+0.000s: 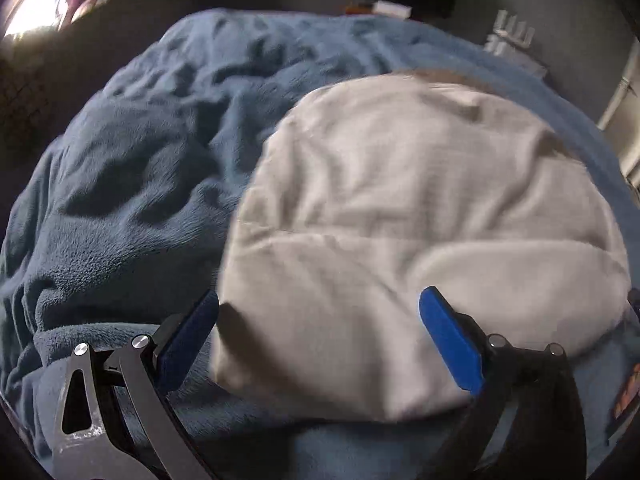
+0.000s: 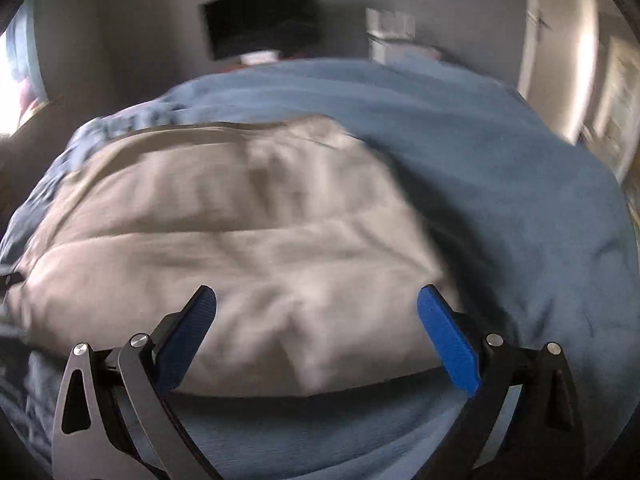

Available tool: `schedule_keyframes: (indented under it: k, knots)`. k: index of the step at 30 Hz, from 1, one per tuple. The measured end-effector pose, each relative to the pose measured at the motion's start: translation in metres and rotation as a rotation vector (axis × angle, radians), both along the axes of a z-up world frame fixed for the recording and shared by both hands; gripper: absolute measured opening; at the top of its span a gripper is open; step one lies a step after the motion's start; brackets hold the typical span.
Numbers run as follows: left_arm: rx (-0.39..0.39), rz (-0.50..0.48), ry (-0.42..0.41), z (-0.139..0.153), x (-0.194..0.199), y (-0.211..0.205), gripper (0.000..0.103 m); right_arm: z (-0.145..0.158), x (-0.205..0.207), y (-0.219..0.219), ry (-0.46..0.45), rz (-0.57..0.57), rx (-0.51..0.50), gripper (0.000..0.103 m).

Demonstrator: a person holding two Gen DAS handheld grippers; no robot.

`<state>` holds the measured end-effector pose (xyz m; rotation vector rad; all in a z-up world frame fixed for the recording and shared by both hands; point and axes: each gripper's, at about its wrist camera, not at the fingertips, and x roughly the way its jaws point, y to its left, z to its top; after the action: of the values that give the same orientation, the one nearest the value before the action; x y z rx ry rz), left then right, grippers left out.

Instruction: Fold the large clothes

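Both grippers' jaws spread above garment (image 1: 400, 240).

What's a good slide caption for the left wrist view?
Open left tool above a folded beige garment on a blue blanket.

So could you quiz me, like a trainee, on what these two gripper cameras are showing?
1. True or false: the left gripper is clamped on the beige garment.
2. What does the garment lie on: A) a wooden floor, B) a blue blanket, C) a chair?
3. How do the right gripper's jaws stand?

Key: 1 false, both jaws are apart and hold nothing; 2 B; 3 open.
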<state>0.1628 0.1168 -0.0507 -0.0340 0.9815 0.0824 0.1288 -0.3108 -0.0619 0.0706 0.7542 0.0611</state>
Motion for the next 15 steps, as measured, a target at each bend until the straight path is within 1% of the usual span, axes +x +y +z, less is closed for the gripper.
schedule_keyframes:
  k: [2,3,4,6,7,8,9,10,12,15]
  knots:
    - [0.035,-0.065,-0.016,-0.002,-0.006,-0.025,0.097,0.002,-0.003,0.031,0.003,0.085,0.003,0.096]
    - [0.070,-0.105,-0.004,-0.008,-0.007,-0.039,0.097,0.001,-0.003,0.040,0.014,0.110,0.004,0.096]
    - [0.101,-0.123,0.013,-0.015,-0.005,-0.049,0.097,-0.002,-0.002,0.050,0.027,0.131,-0.005,0.096]
    - [0.159,-0.135,0.050,-0.030,-0.004,-0.060,0.097,-0.014,0.004,0.060,0.075,0.144,-0.045,0.096]
    - [0.171,-0.133,0.059,-0.036,-0.005,-0.061,0.098,-0.024,0.008,0.059,0.114,0.134,-0.060,0.096]
    - [0.165,-0.134,0.059,-0.039,-0.006,-0.060,0.098,-0.031,0.013,0.055,0.137,0.124,-0.054,0.096]
    - [0.162,-0.135,0.061,-0.042,-0.007,-0.058,0.098,-0.038,0.015,0.042,0.156,0.101,-0.019,0.096]
    - [0.171,-0.142,0.063,-0.043,-0.009,-0.058,0.098,-0.041,0.018,0.032,0.164,0.072,-0.002,0.096]
    - [0.204,-0.159,0.065,-0.046,-0.013,-0.061,0.098,-0.045,0.019,0.008,0.179,0.005,0.003,0.096]
    - [0.211,-0.157,0.062,-0.048,-0.012,-0.060,0.098,-0.048,0.020,-0.014,0.193,-0.041,0.032,0.096]
